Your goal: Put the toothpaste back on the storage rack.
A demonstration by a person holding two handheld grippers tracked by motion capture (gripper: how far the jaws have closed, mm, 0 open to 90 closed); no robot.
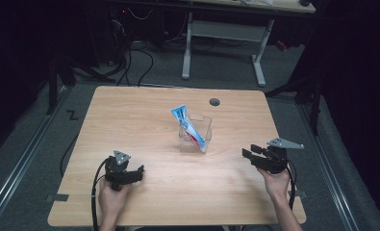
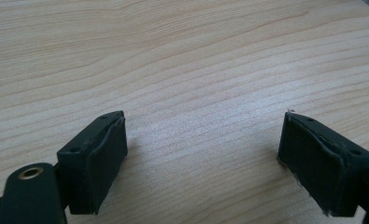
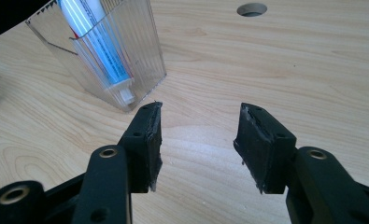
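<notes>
A clear ribbed plastic cup (image 1: 196, 133) (image 3: 111, 58) stands near the middle of the wooden table (image 1: 139, 115). A blue, white and red toothpaste tube (image 1: 188, 127) (image 3: 98, 42) leans inside it, cap down, its flat end sticking out toward the upper left. My left gripper (image 1: 138, 171) (image 2: 203, 154) rests low at the table's front left, open, nothing between its jaws. My right gripper (image 1: 249, 155) (image 3: 198, 140) is at the front right, open and empty, its jaws pointing left toward the cup, a short gap away from it.
A round cable hole (image 1: 214, 102) (image 3: 251, 9) lies in the table behind the cup. Beyond the table are a white-legged desk (image 1: 223, 33) and floor cables (image 1: 144, 57). Metal rails (image 1: 19, 159) run along the floor on both sides.
</notes>
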